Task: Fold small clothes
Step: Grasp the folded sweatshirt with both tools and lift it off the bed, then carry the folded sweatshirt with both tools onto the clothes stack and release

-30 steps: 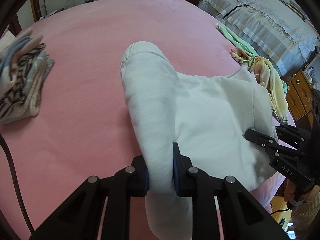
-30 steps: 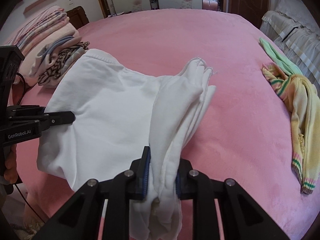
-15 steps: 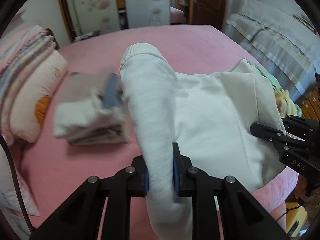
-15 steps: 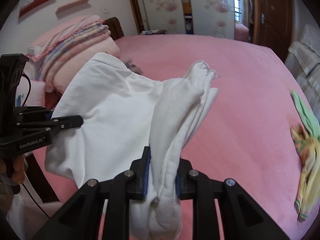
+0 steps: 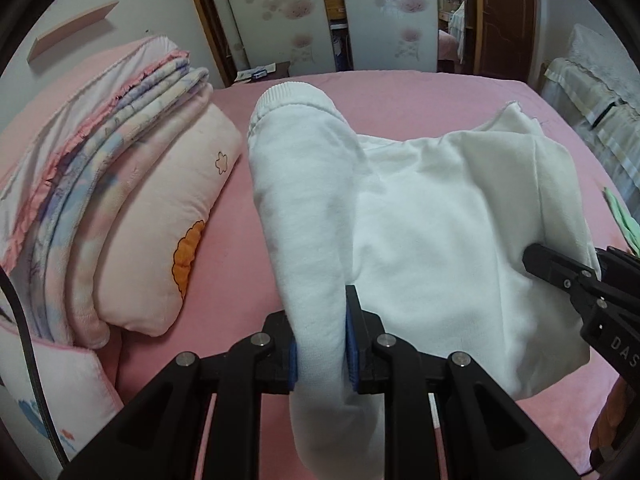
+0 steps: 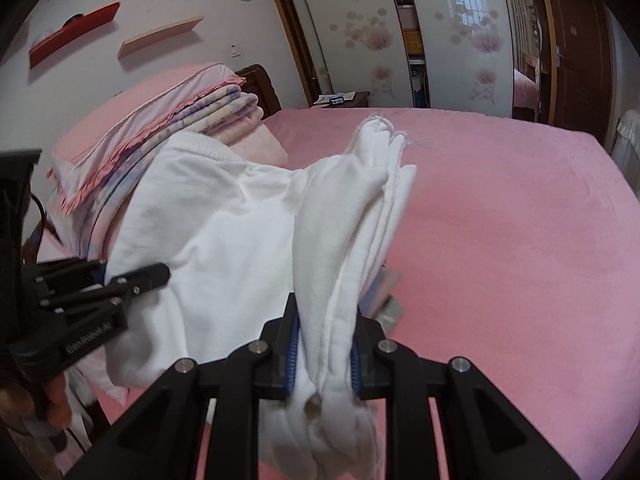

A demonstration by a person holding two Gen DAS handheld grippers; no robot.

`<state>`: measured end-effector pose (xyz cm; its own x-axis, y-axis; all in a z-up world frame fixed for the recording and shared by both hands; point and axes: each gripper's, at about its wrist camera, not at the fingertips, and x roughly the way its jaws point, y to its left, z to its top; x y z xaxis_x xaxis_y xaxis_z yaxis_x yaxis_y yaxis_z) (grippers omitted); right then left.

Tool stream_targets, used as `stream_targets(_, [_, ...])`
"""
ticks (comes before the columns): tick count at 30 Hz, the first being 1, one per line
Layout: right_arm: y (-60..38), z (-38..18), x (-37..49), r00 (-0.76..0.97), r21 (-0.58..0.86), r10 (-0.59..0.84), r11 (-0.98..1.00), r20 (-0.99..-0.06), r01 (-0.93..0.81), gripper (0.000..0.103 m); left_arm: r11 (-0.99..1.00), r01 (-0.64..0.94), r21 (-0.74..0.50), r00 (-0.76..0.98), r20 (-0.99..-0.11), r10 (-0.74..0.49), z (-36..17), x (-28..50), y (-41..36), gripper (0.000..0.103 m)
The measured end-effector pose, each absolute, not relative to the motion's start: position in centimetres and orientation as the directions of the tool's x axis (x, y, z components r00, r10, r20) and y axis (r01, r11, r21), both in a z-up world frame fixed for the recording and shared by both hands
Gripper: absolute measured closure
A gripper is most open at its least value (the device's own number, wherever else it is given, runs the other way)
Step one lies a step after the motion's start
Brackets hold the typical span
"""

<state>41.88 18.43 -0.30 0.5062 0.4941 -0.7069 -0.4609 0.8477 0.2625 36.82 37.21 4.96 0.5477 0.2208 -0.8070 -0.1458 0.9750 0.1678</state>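
left gripper: jaws pinched white garment, ribbed cuff beyond the tips
right gripper: jaws clamped bunched garment edge, angled downward

Both black claws have blue pads, silver screws and white lettering.

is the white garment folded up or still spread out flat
Folded, not flat: the white garment hangs doubled over in layers, bunched between the jaws of the left gripper and the right gripper above the pink bed.
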Motion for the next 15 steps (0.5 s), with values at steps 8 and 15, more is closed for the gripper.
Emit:
stream_targets(8, [22.0, -7.3, 47.0, 0.422, 0.350, 0.499, 0.855, -0.757, -0.384, 0.083, 0.977, -0.158, 0.146, 0.471, -0.858, 0.204, -1.4, 43.1, 42.0, 0.086])
stream_targets(15, [20.5, -12.0, 47.2, 0.397, 0.325, 0.460, 0.874, -0.794, -0.362, 0.083, 0.975, -0.159, 0.155, 0.437, -0.874, 0.210, -6.6, 44.7, 42.7, 0.074])
